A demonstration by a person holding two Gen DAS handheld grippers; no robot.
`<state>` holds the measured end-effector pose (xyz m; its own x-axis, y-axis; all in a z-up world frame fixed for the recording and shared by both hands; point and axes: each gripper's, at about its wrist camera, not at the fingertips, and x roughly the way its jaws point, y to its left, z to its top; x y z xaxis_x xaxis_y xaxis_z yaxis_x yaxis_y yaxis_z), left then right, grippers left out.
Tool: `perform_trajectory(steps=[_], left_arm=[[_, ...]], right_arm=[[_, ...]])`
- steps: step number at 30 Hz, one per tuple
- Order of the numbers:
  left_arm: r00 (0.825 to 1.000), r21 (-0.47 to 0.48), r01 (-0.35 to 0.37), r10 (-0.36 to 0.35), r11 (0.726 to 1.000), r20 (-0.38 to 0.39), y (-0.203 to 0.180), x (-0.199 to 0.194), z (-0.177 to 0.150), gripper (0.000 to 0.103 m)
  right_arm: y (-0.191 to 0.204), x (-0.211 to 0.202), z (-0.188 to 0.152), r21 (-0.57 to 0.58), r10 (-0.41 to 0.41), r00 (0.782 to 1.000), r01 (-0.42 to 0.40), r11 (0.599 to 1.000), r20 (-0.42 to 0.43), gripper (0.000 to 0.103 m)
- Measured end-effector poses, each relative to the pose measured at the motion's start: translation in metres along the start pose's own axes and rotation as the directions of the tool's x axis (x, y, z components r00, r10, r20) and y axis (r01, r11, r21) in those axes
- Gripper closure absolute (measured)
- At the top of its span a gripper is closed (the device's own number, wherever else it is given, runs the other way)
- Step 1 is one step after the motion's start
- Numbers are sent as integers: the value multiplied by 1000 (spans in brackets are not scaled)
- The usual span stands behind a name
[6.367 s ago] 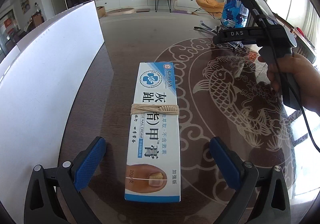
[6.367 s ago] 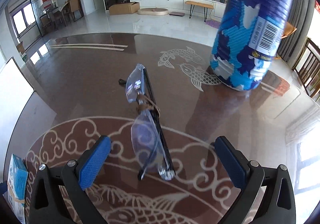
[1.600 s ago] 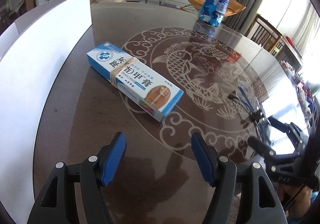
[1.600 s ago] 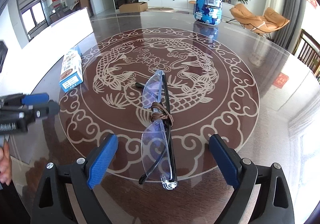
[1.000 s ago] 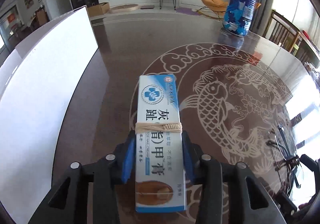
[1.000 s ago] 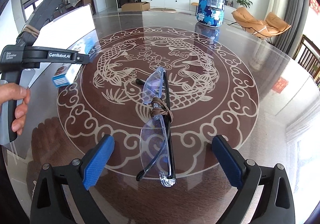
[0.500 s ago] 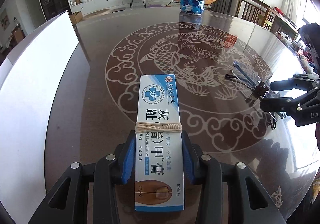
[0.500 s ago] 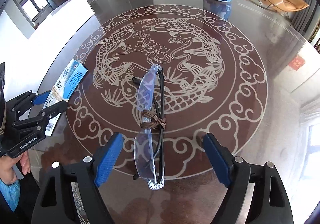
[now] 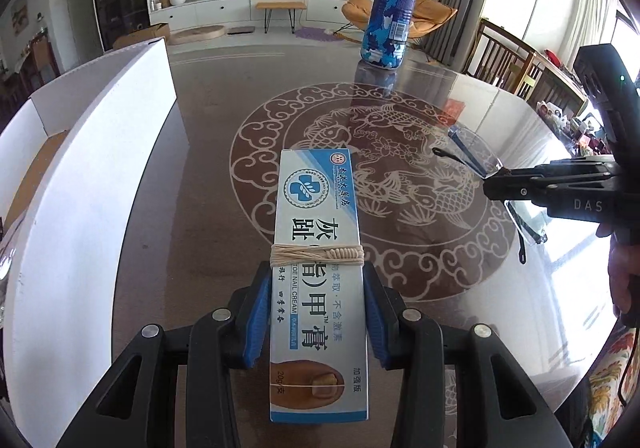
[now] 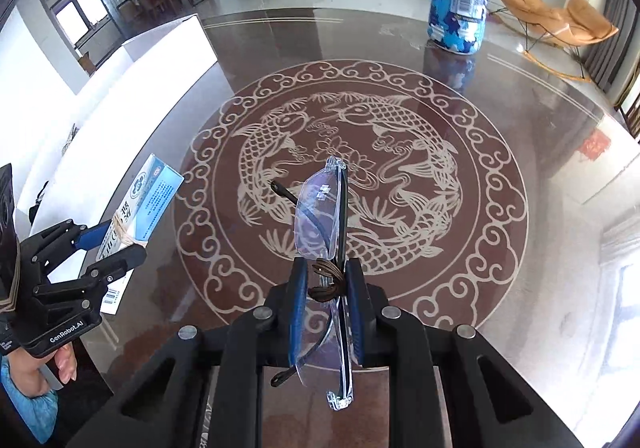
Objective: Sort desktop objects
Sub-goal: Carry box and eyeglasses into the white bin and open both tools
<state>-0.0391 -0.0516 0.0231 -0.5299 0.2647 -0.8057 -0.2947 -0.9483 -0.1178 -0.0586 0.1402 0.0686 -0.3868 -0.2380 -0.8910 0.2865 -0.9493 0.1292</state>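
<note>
A blue-and-white nail cream box (image 9: 318, 208), bound with a pale rubber band, is held lengthwise in my left gripper (image 9: 317, 278), which is shut on its sides above the table. The same box (image 10: 154, 192) and left gripper (image 10: 114, 244) show at the left of the right wrist view. Folded clear glasses (image 10: 320, 208), tied at the bridge with a brown cord, are clamped in my right gripper (image 10: 326, 276), shut on them and raised off the table. From the left wrist view, the right gripper (image 9: 496, 184) and the glasses (image 9: 476, 156) sit at the right.
A tall blue camouflage bottle (image 9: 390, 8) stands at the far side of the round brown table (image 10: 520, 128) with its fish pattern. A large white open box (image 9: 100, 176) runs along the left edge. Chairs stand beyond the table on the right.
My right gripper's jaws have closed from wide open onto the glasses and lifted them off the table. My left gripper has kept its grip and risen with the box.
</note>
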Motion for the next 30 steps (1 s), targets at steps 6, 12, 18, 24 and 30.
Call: perform_trajectory(steps=[6,12,18,24,30], left_arm=[[996,-76,-8,14,997,84,55,-66,26,61],[978,-172,-149,172,974,122,148,-126,26,61],[960,-324,-250,278,913,43,248,-142,0,61],[951,-393,-299,303,870,-55,296,-124,-35,61],[944,-437,-329,307,837,-123,315,-111,-55,58]], right_arm=[[68,-26,40,-96,90,994,-83,992,68,83],[174,-37,85,-210,217,970,-192,959,107,83],[293,-17,103,-286,388,921,-359,889,49,82],[375,35,88,-322,418,905,-419,849,-77,82],[393,71,67,-349,350,927,-375,859,-135,54]])
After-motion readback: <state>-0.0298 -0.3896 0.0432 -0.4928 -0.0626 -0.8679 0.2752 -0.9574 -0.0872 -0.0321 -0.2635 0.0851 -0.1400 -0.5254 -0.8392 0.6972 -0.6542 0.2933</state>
